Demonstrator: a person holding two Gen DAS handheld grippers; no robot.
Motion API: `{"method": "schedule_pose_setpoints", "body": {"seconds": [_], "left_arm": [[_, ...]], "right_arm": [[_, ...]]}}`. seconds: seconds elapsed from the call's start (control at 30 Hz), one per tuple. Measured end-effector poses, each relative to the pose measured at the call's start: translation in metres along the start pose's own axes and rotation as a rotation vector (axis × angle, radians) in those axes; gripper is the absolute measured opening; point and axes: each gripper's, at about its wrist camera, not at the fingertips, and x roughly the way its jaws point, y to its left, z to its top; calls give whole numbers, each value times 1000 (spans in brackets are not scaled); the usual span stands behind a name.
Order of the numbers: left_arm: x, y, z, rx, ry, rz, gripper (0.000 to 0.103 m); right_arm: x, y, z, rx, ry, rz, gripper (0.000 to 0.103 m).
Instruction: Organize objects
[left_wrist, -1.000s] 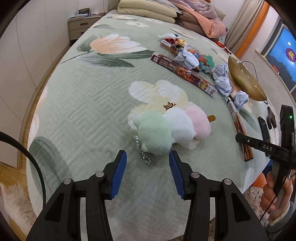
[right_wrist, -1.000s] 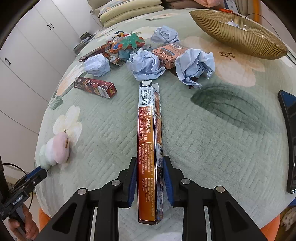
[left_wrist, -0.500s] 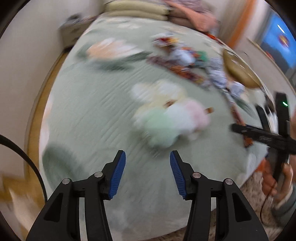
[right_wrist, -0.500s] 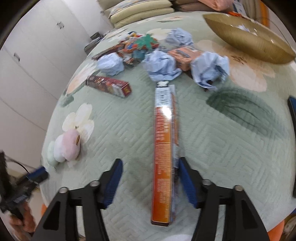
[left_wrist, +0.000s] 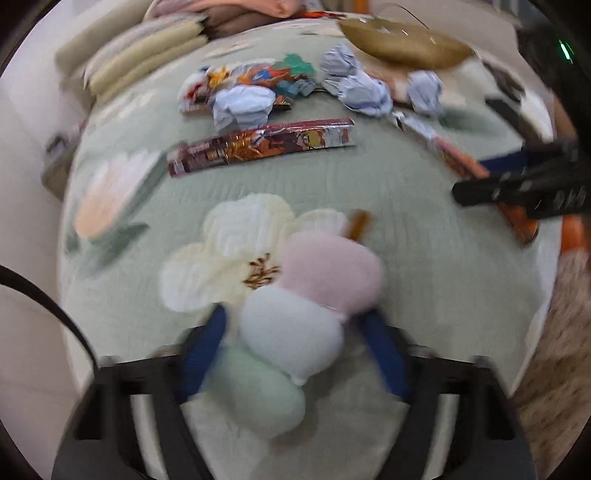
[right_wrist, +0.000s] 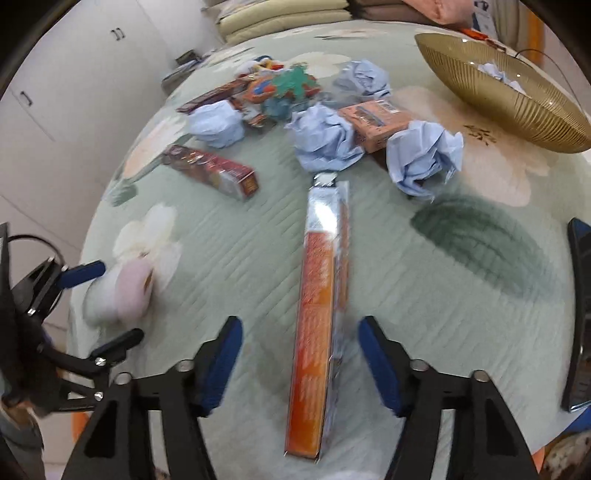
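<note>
Left wrist view: too blurry for any print, left gripper (left_wrist: 295, 328) just been spreading, straddling the pastel plush (left_wrist: 295, 325) on the green quilt (left_wrist: 443, 280) without pinching. Right wrist view: right gripper (right_wrist: 301, 341) spread around, not touching, the long orange box (right_wrist: 317, 306), print unreadable; only here, crumpled paper inside the gold bowl (right_wrist: 491, 92).

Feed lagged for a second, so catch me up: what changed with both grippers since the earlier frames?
The right gripper let go of the long orange box, jaws now wide either side. The left gripper closed in on the pastel plush, its jaws just opening, straddling but not gripping it. Paper balls and gold bowl stayed put.
</note>
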Motion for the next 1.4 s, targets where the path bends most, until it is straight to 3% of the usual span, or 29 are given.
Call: {"method": "schedule_pose_setpoints", "body": {"seconds": [0.03,0.1,0.13,0.2,0.37,0.57,0.77,0.87,1.03,1.1,1.13,1.2,1.23,1.3,1.4], "left_arm": [[0,1,1,-22,-10,4,54],[-1,-4,2,-20,-18,25,41],[-3,-12,2,-16,-19,42,41],[-13,-20,5,-30,-35,40,41],[-37,-34,16,-92,-92,-54,41],[-72,-65,70,-74,-215,-121,41],[-98,-91,167,-106,-314,-221,41],[-100,-109,217,-87,-366,-235,41],[-72,-137,303,-101,-400,-262,43],[-57,-141,331,-130,-409,-257,51],[-50,-143,338,-132,-402,-246,58],[-33,-141,353,-137,-369,-232,64],[-29,-138,352,-143,-362,-237,64],[-28,-129,338,-150,-353,-252,64],[-38,-115,308,-148,-348,-250,64]], "right_arm": [[1,3,2,-9,-8,-22,55],[3,15,4,-64,-32,-111,27],[3,20,4,-83,-44,-132,17],[-1,22,0,-80,-65,-109,17],[-23,6,-15,-32,-96,-12,17],[-79,-38,-15,80,-188,60,17],[-166,-105,6,213,-415,24,17],[-199,-145,30,263,-499,-56,17],[-221,-192,92,288,-527,-137,17],[-219,-197,122,272,-529,-154,17],[-216,-200,135,260,-521,-165,17],[-200,-210,164,253,-457,-206,36],[-191,-216,172,257,-424,-216,59],[-180,-227,174,275,-412,-188,63],[-175,-230,150,283,-409,-118,63]]}}
